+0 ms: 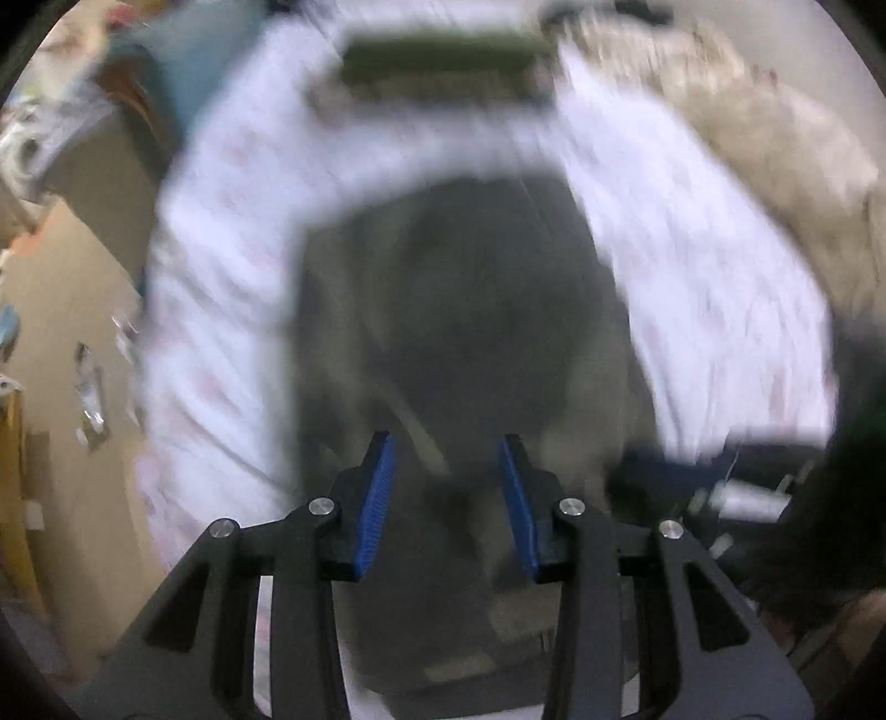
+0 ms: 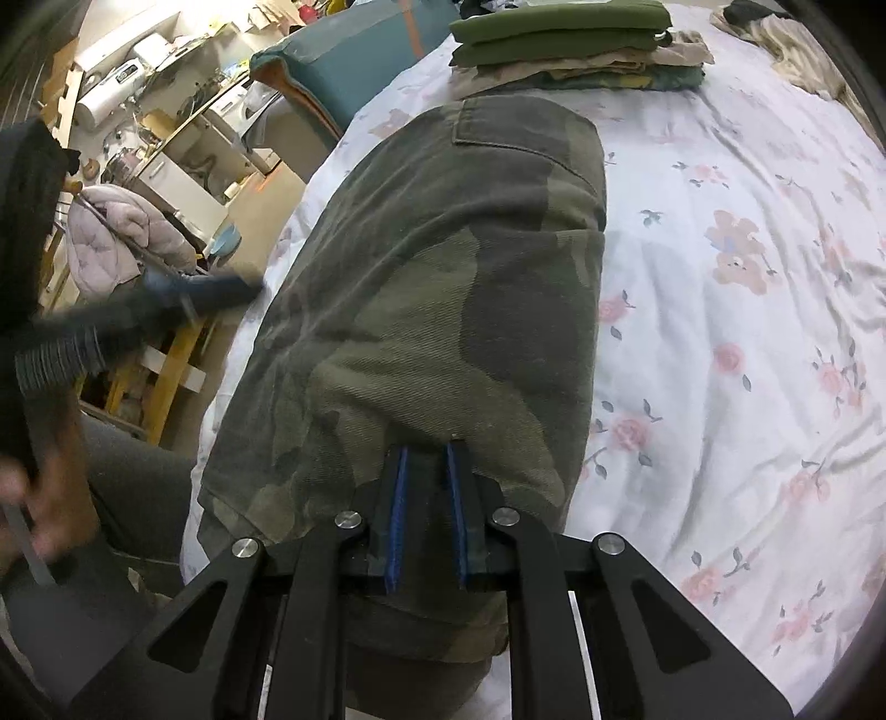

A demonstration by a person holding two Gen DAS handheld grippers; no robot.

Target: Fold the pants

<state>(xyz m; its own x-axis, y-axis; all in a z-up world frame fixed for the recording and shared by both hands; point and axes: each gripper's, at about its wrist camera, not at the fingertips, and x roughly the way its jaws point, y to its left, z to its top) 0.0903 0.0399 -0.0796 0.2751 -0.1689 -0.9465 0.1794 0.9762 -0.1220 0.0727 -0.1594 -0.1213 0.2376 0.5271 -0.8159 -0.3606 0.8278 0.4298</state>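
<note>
Camouflage pants (image 2: pixel 443 288) lie folded lengthwise on a white floral bedsheet (image 2: pixel 747 277). My right gripper (image 2: pixel 427 451) is at their near end, its blue pads nearly together with a fold of the camouflage cloth between them. In the blurred left wrist view the pants (image 1: pixel 459 332) are a dark shape below my left gripper (image 1: pixel 449 443), which is open and empty above them. The left gripper also shows as a blurred dark shape in the right wrist view (image 2: pixel 210 291), off the pants' left edge.
A stack of folded clothes (image 2: pixel 570 50), green on top, sits on the bed beyond the pants. A teal cushion (image 2: pixel 354 55) lies at the bed's far left. Cluttered shelves and a wooden stool (image 2: pixel 160 360) stand left of the bed. Rumpled beige cloth (image 2: pixel 797 50) lies far right.
</note>
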